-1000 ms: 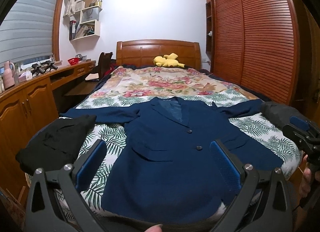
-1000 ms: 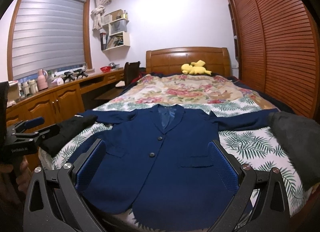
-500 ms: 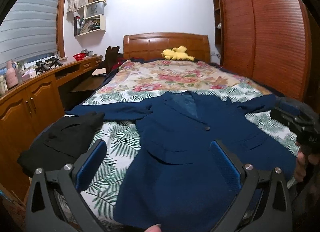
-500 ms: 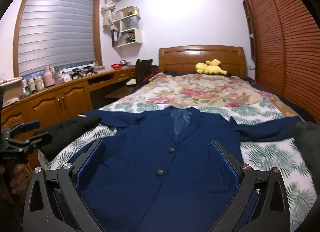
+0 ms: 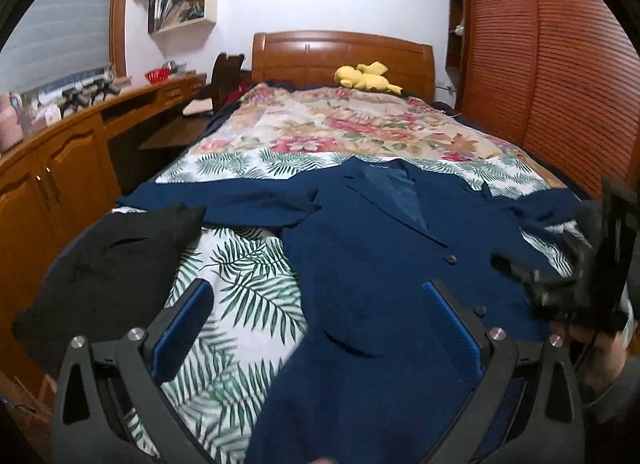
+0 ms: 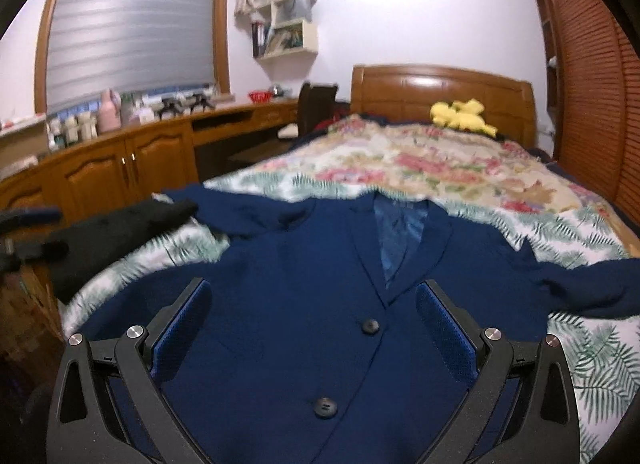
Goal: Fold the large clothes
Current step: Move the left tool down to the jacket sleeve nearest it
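Navy jacket (image 6: 288, 304) lies face up and buttoned on the bed (image 5: 248, 296), sleeves spread toward nine and three o'clock, collar at twelve. Black garment (image 5: 108, 264) sits at its nine o'clock, touching the left sleeve. Left gripper (image 5: 316, 328) hovers with jaws apart, holding nothing; right gripper (image 6: 314, 324) likewise, over the chest. Folding appears not yet begun; next move likely calls for pinching a sleeve and carrying it inward.

Bedroom with white walls (image 6: 420, 4). Wooden headboard (image 5: 344, 56) at the far end of the bed (image 5: 344, 132), floral and fern-print covers. Louvred wooden wardrobe doors (image 5: 560, 76) along one side. Long wooden counter with cabinets (image 6: 132, 160) on the other, under a window with grey blind (image 6: 132, 20) down. White wall shelf (image 6: 288, 28) holding books. Dark chair (image 6: 316, 108) at the desk.
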